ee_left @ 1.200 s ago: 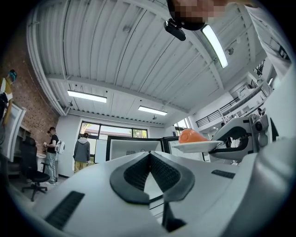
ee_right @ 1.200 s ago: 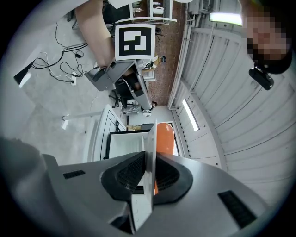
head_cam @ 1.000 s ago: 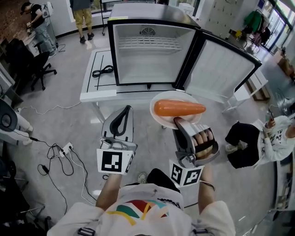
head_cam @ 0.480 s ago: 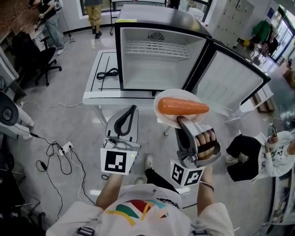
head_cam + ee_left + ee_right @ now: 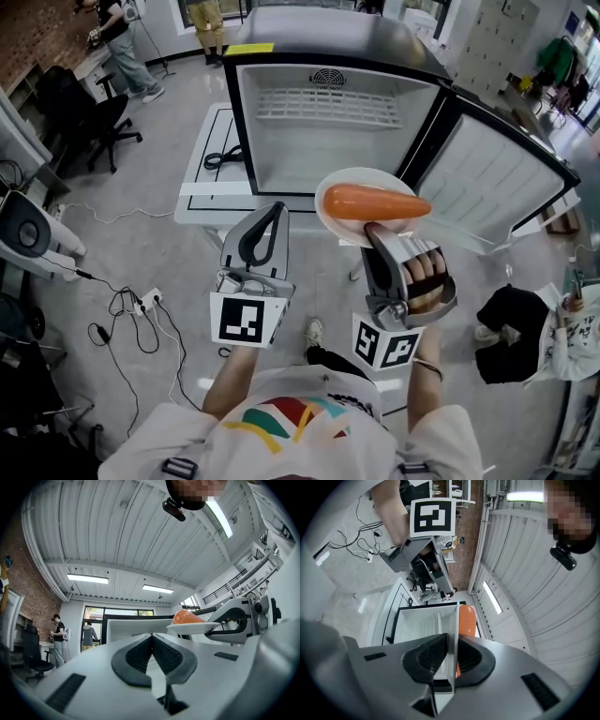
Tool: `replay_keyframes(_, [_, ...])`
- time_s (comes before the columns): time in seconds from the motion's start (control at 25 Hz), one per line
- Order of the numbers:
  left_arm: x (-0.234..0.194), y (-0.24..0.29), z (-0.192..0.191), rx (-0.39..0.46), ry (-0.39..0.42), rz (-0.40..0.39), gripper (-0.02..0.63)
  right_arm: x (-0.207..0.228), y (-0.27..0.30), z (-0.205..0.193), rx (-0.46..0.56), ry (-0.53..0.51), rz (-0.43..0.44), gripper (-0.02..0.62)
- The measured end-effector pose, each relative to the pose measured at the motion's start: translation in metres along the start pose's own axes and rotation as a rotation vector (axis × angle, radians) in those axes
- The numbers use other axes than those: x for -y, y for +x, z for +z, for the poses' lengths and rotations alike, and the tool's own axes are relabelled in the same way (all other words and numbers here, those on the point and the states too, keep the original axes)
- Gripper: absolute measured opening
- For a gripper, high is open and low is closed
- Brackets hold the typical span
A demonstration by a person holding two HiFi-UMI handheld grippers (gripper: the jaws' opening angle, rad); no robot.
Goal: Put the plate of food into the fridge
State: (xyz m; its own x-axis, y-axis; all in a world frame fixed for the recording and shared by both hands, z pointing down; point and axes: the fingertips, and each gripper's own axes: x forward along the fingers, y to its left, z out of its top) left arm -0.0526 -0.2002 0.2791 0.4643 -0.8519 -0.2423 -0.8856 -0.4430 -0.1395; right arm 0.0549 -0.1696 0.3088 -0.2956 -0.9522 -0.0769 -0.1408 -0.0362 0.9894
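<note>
A white plate (image 5: pixel 342 217) carries one orange carrot (image 5: pixel 373 202). My right gripper (image 5: pixel 371 229) is shut on the plate's near rim and holds it level in front of the open fridge (image 5: pixel 337 117). In the right gripper view the plate (image 5: pixel 453 630) stands edge-on between the pads, with the carrot (image 5: pixel 467 618) behind it. The fridge is white inside and has a wire shelf (image 5: pixel 328 105); its door (image 5: pixel 497 187) is swung out to the right. My left gripper (image 5: pixel 274 210) hovers left of the plate, shut and with nothing in it; its jaws (image 5: pixel 151 638) meet tip to tip.
The fridge stands on a low white table (image 5: pixel 202 192) with a black cable (image 5: pixel 218 157) on it. An office chair (image 5: pixel 98 122) and two people (image 5: pixel 131 42) are at the back left. Floor cables (image 5: pixel 131 305) lie left, a seated person (image 5: pixel 553 328) right.
Both grippers and the plate have moved forward, nearer the fridge opening. The grip on the plate has not changed, and the left gripper stays shut.
</note>
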Motion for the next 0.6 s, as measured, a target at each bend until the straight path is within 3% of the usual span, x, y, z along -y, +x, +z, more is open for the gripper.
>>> replay_keyframes(0.6, [-0.003,0.095,-0.029,-0.041,0.036,0.029,0.006,-0.008,0.071,-0.061,0.092,-0.010,0.040,0.041])
